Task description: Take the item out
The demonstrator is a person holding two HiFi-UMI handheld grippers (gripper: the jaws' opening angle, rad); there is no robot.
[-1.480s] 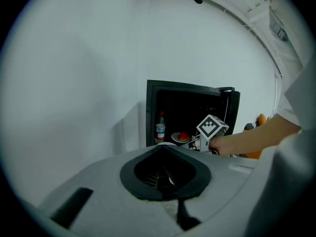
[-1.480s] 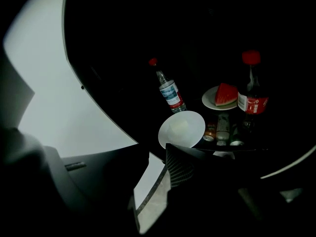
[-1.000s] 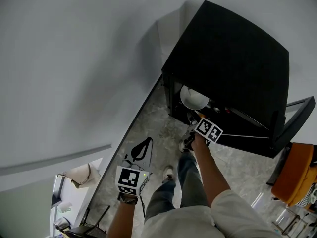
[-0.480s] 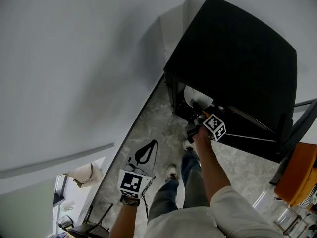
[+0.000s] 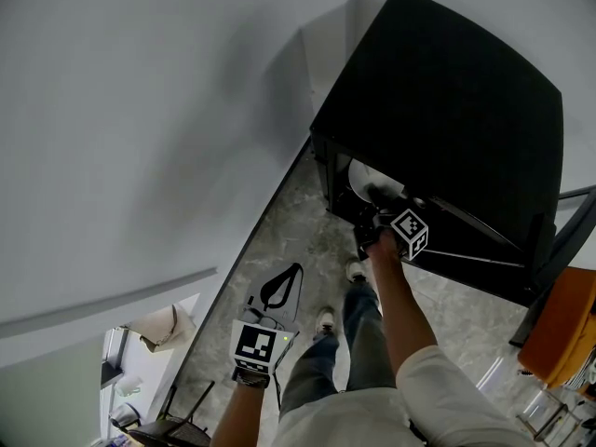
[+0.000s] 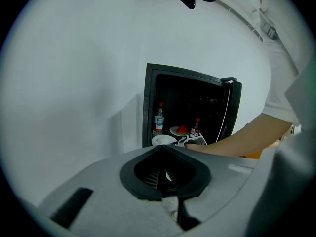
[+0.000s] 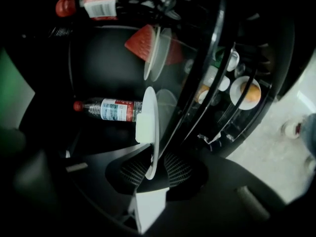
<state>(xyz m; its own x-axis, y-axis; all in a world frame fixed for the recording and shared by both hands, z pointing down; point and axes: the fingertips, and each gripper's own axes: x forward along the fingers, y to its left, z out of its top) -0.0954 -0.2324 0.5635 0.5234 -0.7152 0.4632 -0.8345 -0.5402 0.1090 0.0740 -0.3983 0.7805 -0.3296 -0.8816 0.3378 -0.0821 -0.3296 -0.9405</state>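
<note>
A small black fridge point(image 5: 447, 101) stands open against the wall. On its lower shelf lies a white plate point(image 5: 358, 177). My right gripper point(image 5: 380, 201) reaches into the fridge at that plate. In the right gripper view the plate's rim point(image 7: 149, 127) stands edge-on between the two ribbed pads point(image 7: 133, 171). The right gripper point(image 7: 154, 169) has its jaws closing, with a dark gap still showing beside the rim. My left gripper point(image 5: 259, 343) hangs low by the person's left side, away from the fridge. In its own view the left gripper point(image 6: 163, 174) has its pads together with nothing in them.
Inside the fridge a water bottle point(image 7: 111, 109) lies behind the plate. A plate with a watermelon slice point(image 7: 143, 42) and a red-capped bottle point(image 7: 98, 1) sit further in. The door racks point(image 7: 247, 93) hold small items. A black bag point(image 5: 270, 287) lies on the floor, an orange chair point(image 5: 559, 329) at right.
My right gripper has pushed forward into the fridge until it reaches the white plate. The left gripper has drifted slightly down and to the right.
</note>
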